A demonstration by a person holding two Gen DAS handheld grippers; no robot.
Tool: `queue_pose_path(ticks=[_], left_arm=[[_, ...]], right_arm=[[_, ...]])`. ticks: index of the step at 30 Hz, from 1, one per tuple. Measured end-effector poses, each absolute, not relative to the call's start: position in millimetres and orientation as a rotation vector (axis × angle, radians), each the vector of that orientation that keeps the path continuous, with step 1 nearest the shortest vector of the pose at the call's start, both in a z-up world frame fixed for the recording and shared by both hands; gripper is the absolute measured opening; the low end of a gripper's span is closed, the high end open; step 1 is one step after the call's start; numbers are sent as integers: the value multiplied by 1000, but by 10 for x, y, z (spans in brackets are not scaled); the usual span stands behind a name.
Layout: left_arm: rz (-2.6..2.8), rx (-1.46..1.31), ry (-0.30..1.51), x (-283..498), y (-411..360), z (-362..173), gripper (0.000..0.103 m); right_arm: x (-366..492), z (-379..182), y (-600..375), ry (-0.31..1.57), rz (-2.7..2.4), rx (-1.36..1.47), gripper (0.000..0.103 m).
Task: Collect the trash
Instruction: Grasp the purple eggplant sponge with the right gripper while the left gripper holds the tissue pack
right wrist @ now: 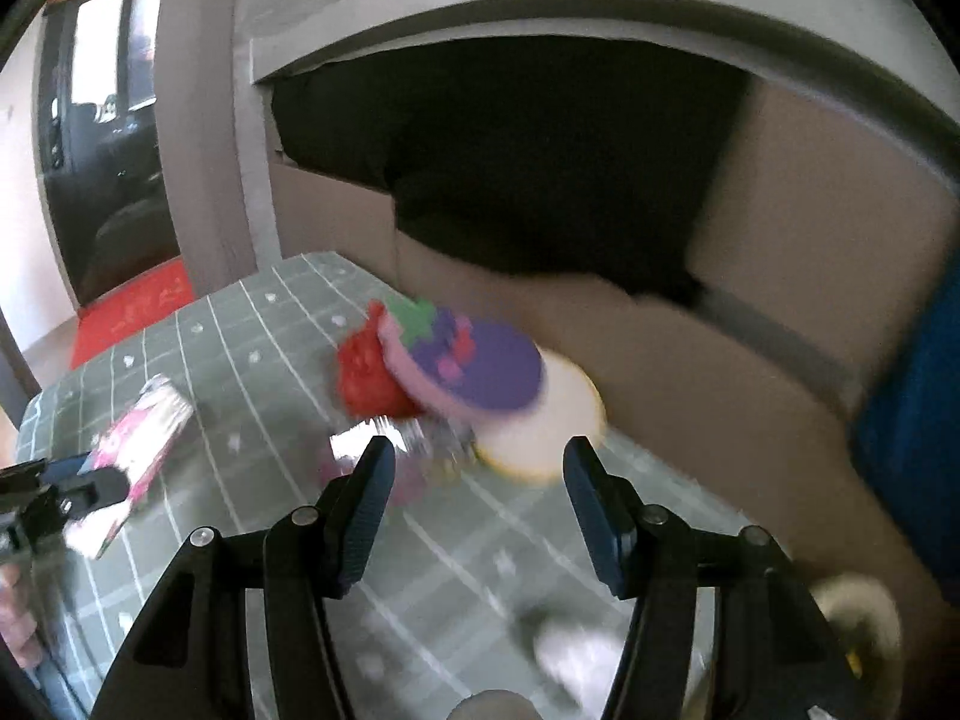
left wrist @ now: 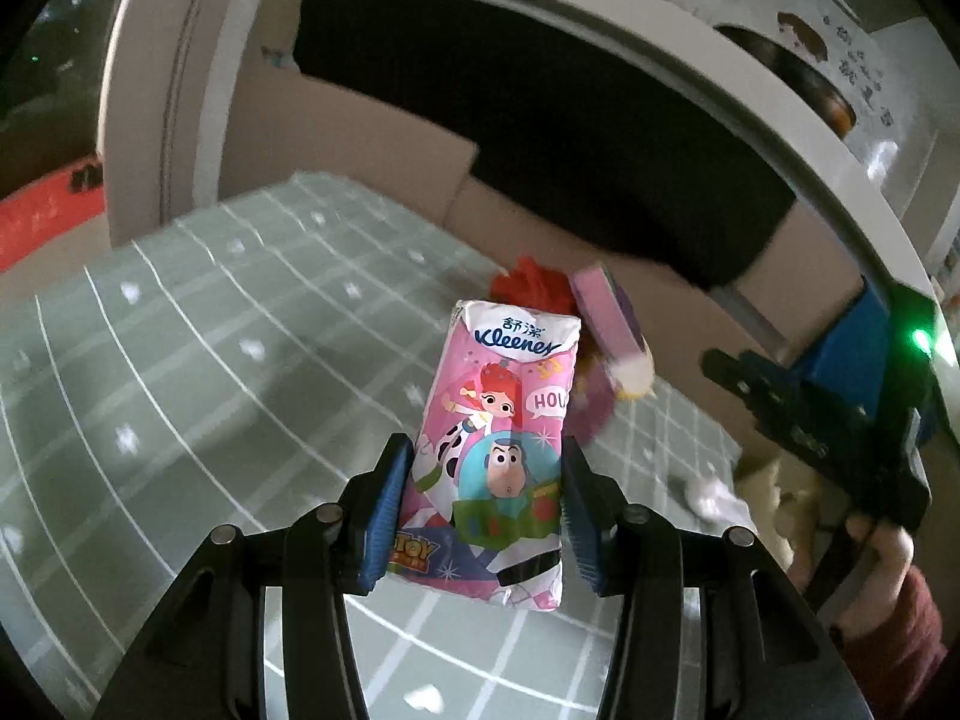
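Observation:
My left gripper (left wrist: 483,486) is shut on a pink Kleenex tissue pack (left wrist: 498,408), its blue pads pressing both long sides; the pack hangs above the green checked mat (left wrist: 210,360). In the right wrist view the same pack (right wrist: 144,438) shows at the left edge in the left gripper (right wrist: 90,480). My right gripper (right wrist: 480,480) stands open with only mat between its fingers. Just beyond its tips lies a blurred pile: a red crumpled piece (right wrist: 366,372), a purple and pink disc (right wrist: 486,372), a white round piece (right wrist: 558,426) and a foil wrapper (right wrist: 390,441).
A large cardboard box (right wrist: 750,360) lined with a black bag (right wrist: 540,168) stands behind the mat. A crumpled white tissue (left wrist: 714,495) lies near the right gripper (left wrist: 738,378), held by a hand (left wrist: 888,546). A red floor mat (right wrist: 138,312) lies at the far left.

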State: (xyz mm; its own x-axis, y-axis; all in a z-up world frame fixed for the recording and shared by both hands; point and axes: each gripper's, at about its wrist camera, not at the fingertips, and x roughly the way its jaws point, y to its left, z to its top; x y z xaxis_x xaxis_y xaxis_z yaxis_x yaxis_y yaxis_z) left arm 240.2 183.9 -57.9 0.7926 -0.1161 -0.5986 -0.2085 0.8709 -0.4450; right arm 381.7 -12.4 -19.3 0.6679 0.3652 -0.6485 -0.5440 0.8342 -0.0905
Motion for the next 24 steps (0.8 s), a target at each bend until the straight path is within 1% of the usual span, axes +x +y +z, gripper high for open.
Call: queue_pose_path(ticks=[4,8,11,17,19,24], left_arm=[[87,-528,647,2431,2018,-574,49],[87,-538,667,2447,2106,-646,49],[79,-552,693,2450,2149,-715,49],[56,-580,726,2471,2116,-802,49],[41,-583,741,2487,2068,-840,49],[17,-576,770,2513,1948,-859,49]], right_arm=[[4164,-188,366,663,535,-310,56],[4558,-335,808,688,488,-369,55],[4771,-525,903,760,431,-432,51],[4557,-634,436,835,472,-395,51],[4409,-662,269,841,481,-402,53],[4122,-705,-137,857,477,-417,56]])
